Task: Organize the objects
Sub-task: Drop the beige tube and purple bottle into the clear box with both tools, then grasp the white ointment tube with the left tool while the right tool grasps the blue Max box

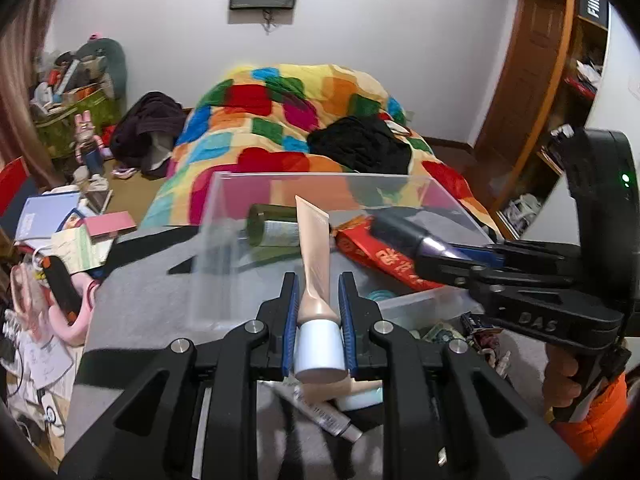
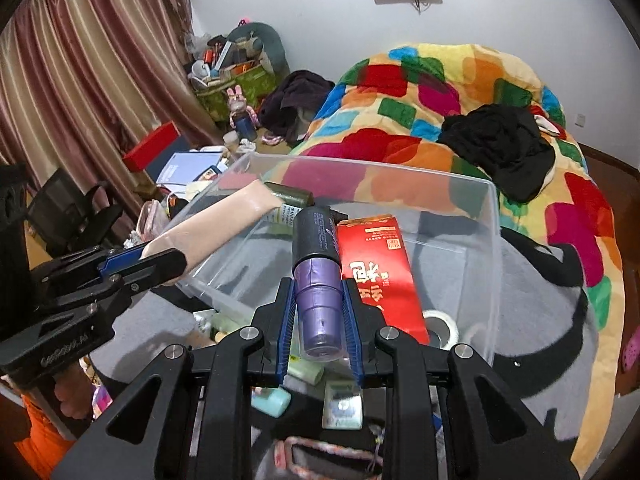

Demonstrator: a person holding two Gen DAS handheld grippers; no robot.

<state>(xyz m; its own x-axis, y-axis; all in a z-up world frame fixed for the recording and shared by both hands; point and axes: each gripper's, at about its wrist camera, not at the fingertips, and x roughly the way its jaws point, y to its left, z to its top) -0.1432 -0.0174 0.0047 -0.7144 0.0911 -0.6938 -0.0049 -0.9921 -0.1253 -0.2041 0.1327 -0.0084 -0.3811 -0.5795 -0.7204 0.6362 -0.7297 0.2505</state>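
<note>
My left gripper [image 1: 318, 284] is shut on a beige cosmetic tube [image 1: 316, 236] with a white cap [image 1: 320, 350]; its flat end points over the rim of a clear plastic bin [image 1: 224, 208]. My right gripper [image 2: 319, 284] is shut on a purple bottle with a dark cap [image 2: 318, 276], held above the bin [image 2: 494, 216]. In the bin lie a dark green bottle [image 1: 272, 226], a red box [image 2: 376, 272] and a tape roll [image 2: 442, 326]. The right gripper [image 1: 436, 258] also shows in the left wrist view, and the left gripper [image 2: 160, 262] in the right wrist view.
Small tubes and bottles [image 1: 320, 412] lie on the grey cloth [image 1: 140, 304] in front of the bin, with pale green ones [image 2: 342, 404] under the right gripper. A bed with a colourful blanket [image 1: 280, 120] is behind. Papers and clutter [image 1: 60, 232] fill the left.
</note>
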